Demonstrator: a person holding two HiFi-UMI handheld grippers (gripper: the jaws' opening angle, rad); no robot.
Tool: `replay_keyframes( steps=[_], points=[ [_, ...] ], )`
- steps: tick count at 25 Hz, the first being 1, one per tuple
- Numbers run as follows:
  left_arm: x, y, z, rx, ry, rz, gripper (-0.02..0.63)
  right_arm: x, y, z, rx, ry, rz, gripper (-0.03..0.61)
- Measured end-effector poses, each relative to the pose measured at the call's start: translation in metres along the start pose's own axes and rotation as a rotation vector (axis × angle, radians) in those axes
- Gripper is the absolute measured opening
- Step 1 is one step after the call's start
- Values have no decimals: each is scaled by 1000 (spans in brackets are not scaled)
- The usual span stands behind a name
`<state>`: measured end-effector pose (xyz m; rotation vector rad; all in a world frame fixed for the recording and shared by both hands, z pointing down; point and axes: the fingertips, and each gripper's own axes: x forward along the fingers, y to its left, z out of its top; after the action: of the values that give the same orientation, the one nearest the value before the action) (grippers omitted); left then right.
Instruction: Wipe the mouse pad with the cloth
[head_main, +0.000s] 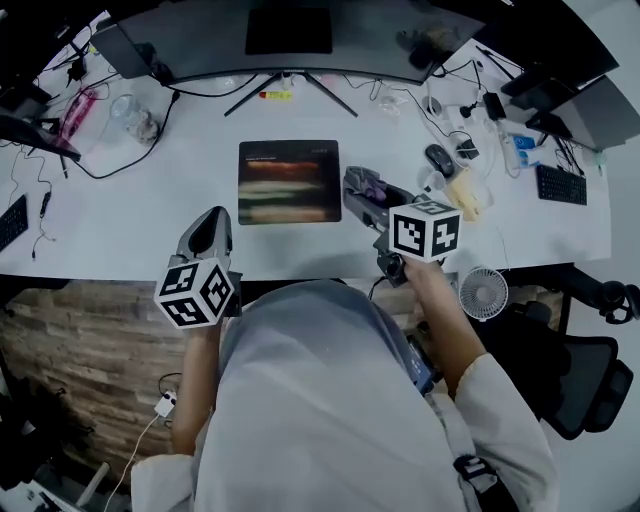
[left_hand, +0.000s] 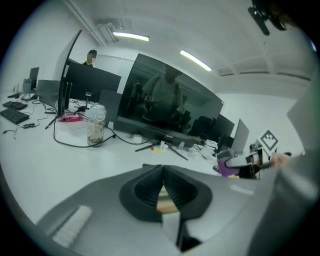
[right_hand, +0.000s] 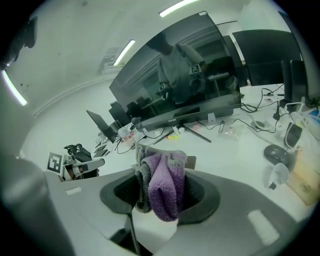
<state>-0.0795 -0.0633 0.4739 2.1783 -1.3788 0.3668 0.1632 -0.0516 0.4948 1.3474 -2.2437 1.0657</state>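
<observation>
No legible text, labels or numbers anywhere.

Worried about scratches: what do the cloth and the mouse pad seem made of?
The cloth looks like microfibre or terry: fluffy purple-and-grey pile, matte. The mouse pad is thin, flat, dark with printed streaks, little sheen; probably fabric-topped, but uncertain.

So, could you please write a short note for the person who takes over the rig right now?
Left gripper: shut, empty, over the front of the table, left of the mouse pad.
Right gripper: shut on the purple-grey cloth, just by the pad's right edge.
Done: the cloth is in grip.
Left: bring the cloth onto the pad and wipe it. The pictures do not show whether any wiping has happened.
</observation>
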Motion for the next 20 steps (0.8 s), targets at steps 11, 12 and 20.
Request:
replay_keyframes(
  steps=[11,12,20],
  points=[
    [-25,-35,42,47,-120,-38,0,-37,43,30,-131,-150,20,195],
    [-27,-38,46,55,-132,-41,0,-40,46,32,-142,-159,18,193],
    [-33,-57,60,102,-177,-57,0,-59,59,32,-152,-199,30,189]
  ],
)
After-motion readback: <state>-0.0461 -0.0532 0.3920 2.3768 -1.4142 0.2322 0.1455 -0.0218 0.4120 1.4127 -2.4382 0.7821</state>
